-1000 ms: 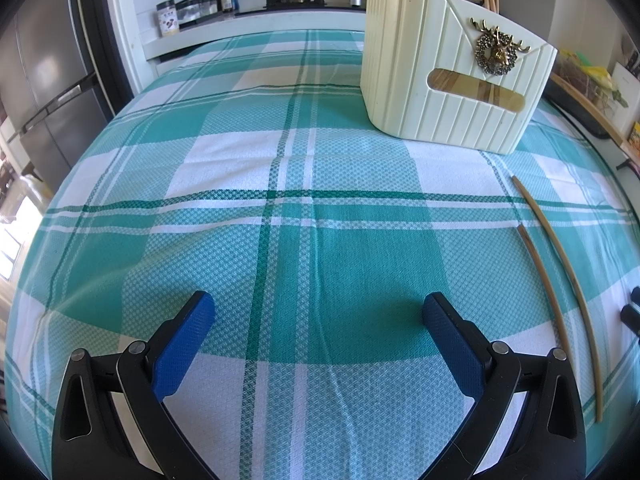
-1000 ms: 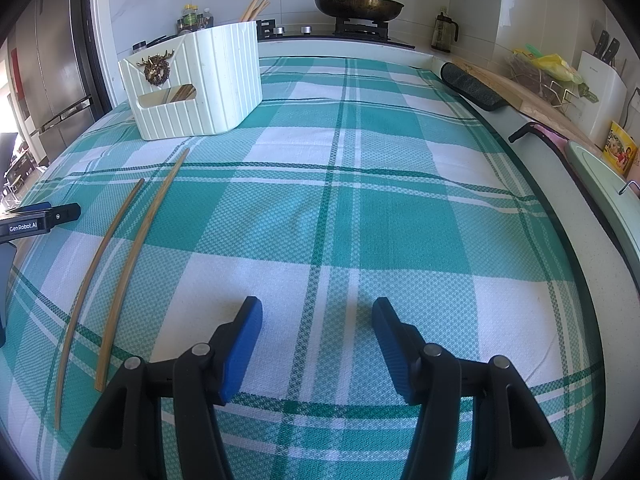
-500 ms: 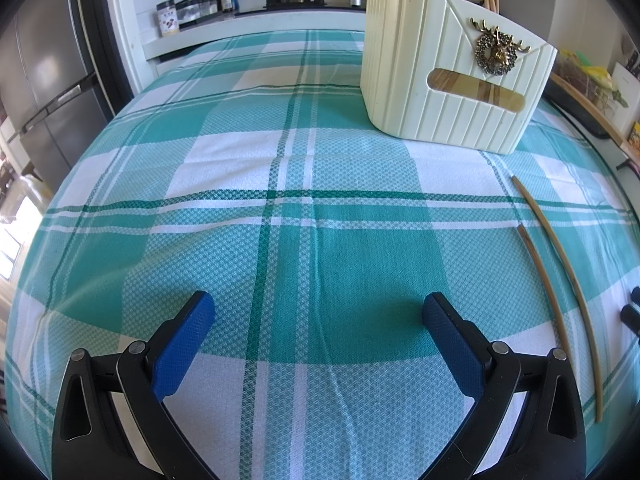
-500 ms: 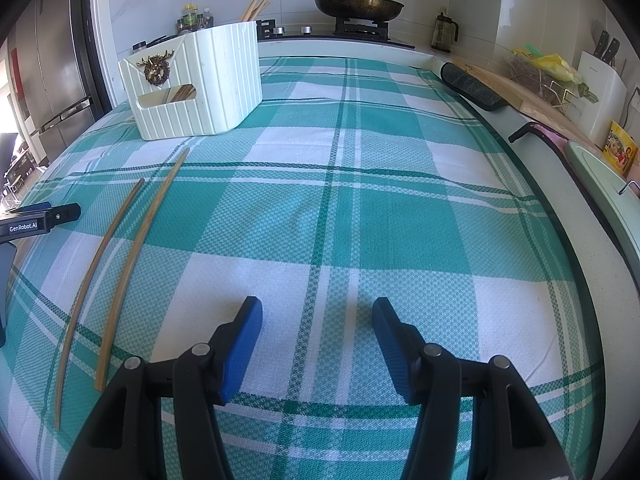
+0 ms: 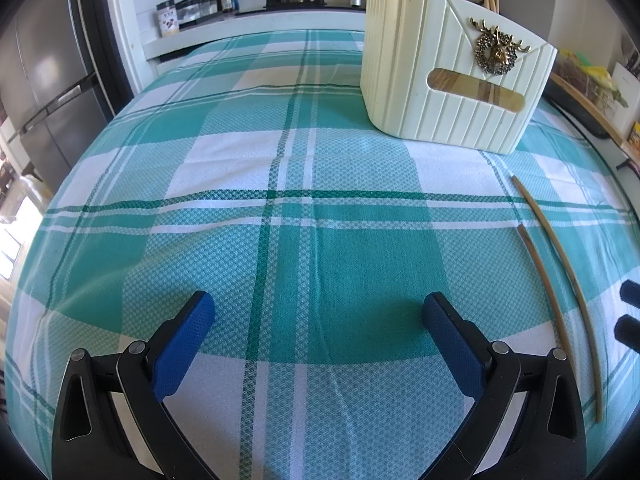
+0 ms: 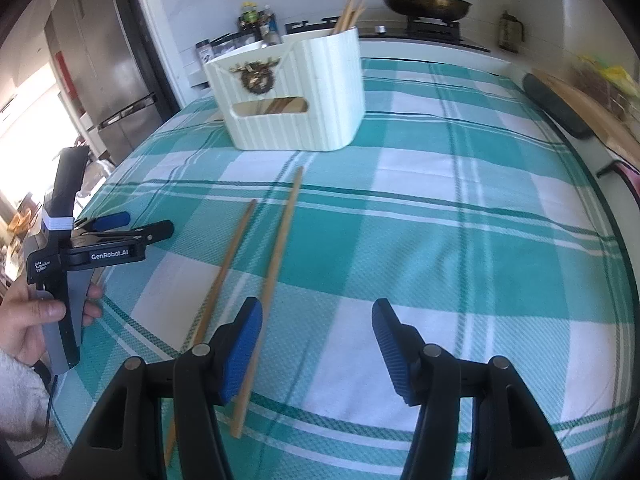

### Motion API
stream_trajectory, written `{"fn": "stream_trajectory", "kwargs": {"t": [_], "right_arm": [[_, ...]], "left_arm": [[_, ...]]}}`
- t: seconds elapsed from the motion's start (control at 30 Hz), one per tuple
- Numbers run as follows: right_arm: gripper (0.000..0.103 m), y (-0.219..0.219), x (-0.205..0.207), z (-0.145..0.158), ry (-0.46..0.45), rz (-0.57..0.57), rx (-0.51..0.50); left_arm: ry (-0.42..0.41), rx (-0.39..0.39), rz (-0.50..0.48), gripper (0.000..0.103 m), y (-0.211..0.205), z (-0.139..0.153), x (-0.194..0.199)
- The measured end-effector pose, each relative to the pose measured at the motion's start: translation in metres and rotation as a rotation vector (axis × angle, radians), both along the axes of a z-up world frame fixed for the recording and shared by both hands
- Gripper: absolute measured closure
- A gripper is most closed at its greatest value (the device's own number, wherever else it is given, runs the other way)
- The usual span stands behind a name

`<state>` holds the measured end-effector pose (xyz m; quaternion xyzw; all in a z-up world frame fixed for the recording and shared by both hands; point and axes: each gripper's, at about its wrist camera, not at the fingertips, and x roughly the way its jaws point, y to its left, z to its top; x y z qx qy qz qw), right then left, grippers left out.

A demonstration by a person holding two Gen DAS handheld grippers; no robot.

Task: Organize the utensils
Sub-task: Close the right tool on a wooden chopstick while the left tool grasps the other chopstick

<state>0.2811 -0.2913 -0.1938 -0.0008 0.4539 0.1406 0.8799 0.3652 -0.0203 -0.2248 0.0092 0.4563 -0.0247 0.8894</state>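
Two wooden chopsticks lie side by side on the green checked cloth, a longer one [image 6: 284, 232] [image 5: 560, 256] and a shorter one [image 6: 236, 244] [image 5: 538, 272]. Behind them stands a cream ribbed holder [image 6: 296, 96] [image 5: 452, 92] with a brass deer badge and more chopsticks sticking out. My right gripper [image 6: 318, 320] is open just right of the pair; its left finger [image 6: 244, 344] overlaps the longer chopstick's near end, and nothing is between the jaws. My left gripper [image 5: 318, 320] [image 6: 140, 226] is open over bare cloth, left of the chopsticks, held by a hand [image 6: 28, 320].
A stove with a lidded wok [image 6: 424, 4] and bottles [image 6: 256, 20] line the counter behind the table. A wooden board [image 6: 592, 108] and a dark oblong object [image 6: 556, 104] lie past the table's right edge. A steel fridge [image 5: 48, 80] stands at the left.
My right gripper has swung left and now sits by the chopsticks' near ends, jaws unchanged. The left gripper, chopsticks and holder have not moved.
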Motion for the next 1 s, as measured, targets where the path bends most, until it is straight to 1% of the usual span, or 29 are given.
{"fn": "stream_trajectory", "kwargs": {"t": [0.1,0.2,0.27,0.3,0.33,0.37,0.5,0.53,0.57,0.6,0.63,0.7,0.73,0.77,0.8,0.83,0.87,0.9,0.93,0.97,1.0], "right_arm": [[0.045,0.021,0.014,-0.008,0.017,0.045,-0.045],[0.047,0.033,0.021,-0.015,0.038,0.071,-0.049],[0.061,0.038,0.023,-0.019,0.049,0.098,-0.074],[0.066,0.041,0.020,-0.019,0.032,0.102,-0.092],[0.085,0.041,0.019,-0.019,0.029,0.104,-0.099],[0.095,0.038,0.018,-0.018,0.031,0.091,-0.102],[0.096,0.010,0.012,-0.017,0.024,-0.025,-0.095],[0.096,-0.001,0.007,-0.016,0.022,-0.060,-0.089],[0.096,-0.009,0.005,-0.016,0.022,-0.083,-0.088],[0.096,-0.019,0.002,-0.015,0.022,-0.108,-0.086],[0.096,-0.028,-0.004,-0.015,0.021,-0.130,-0.084],[0.096,-0.039,-0.012,-0.014,0.023,-0.151,-0.081],[0.096,-0.044,-0.018,-0.014,0.024,-0.157,-0.078],[0.096,-0.048,-0.023,-0.015,0.025,-0.159,-0.078],[0.096,-0.050,-0.027,-0.015,0.024,-0.159,-0.078],[0.096,-0.052,-0.032,-0.015,0.022,-0.157,-0.080],[0.096,-0.052,-0.036,-0.015,0.019,-0.155,-0.084],[0.096,-0.052,-0.039,-0.015,0.017,-0.154,-0.087],[0.096,-0.051,-0.041,-0.015,0.014,-0.153,-0.089],[0.096,-0.050,-0.043,-0.015,0.012,-0.151,-0.089],[0.096,-0.050,-0.044,-0.015,0.010,-0.150,-0.088]], "left_arm": [[0.014,0.002,-0.004,0.000,-0.001,0.001,0.000],[0.053,-0.010,-0.021,0.001,-0.004,0.004,-0.007],[0.045,-0.070,-0.015,0.001,-0.007,0.011,-0.017],[0.033,-0.113,-0.023,0.001,-0.011,0.016,-0.024],[0.022,-0.145,-0.033,0.001,-0.017,0.021,-0.029],[0.013,-0.167,-0.045,0.001,-0.025,0.027,-0.034],[-0.004,-0.231,-0.109,0.001,-0.066,0.043,-0.048],[-0.008,-0.227,-0.128,0.001,-0.077,0.044,-0.050],[-0.012,-0.204,-0.146,0.001,-0.089,0.043,-0.052],[-0.013,-0.156,-0.161,0.001,-0.101,0.040,-0.053],[-0.015,-0.086,-0.173,0.001,-0.114,0.035,-0.055],[-0.022,0.018,-0.188,0.004,-0.129,0.026,-0.059],[-0.021,0.050,-0.197,0.012,-0.133,0.022,-0.061],[-0.016,0.075,-0.203,0.023,-0.135,0.018,-0.063],[-0.009,0.090,-0.214,0.027,-0.135,0.015,-0.064],[-0.016,0.074,-0.233,0.036,-0.133,0.014,-0.066],[-0.023,0.065,-0.246,0.051,-0.130,0.015,-0.069],[-0.024,0.068,-0.253,0.062,-0.127,0.016,-0.070],[-0.025,0.072,-0.259,0.086,-0.125,0.016,-0.070],[-0.018,0.079,-0.261,0.094,-0.122,0.016,-0.069],[-0.015,0.078,-0.257,0.095,-0.118,0.016,-0.070]]}}
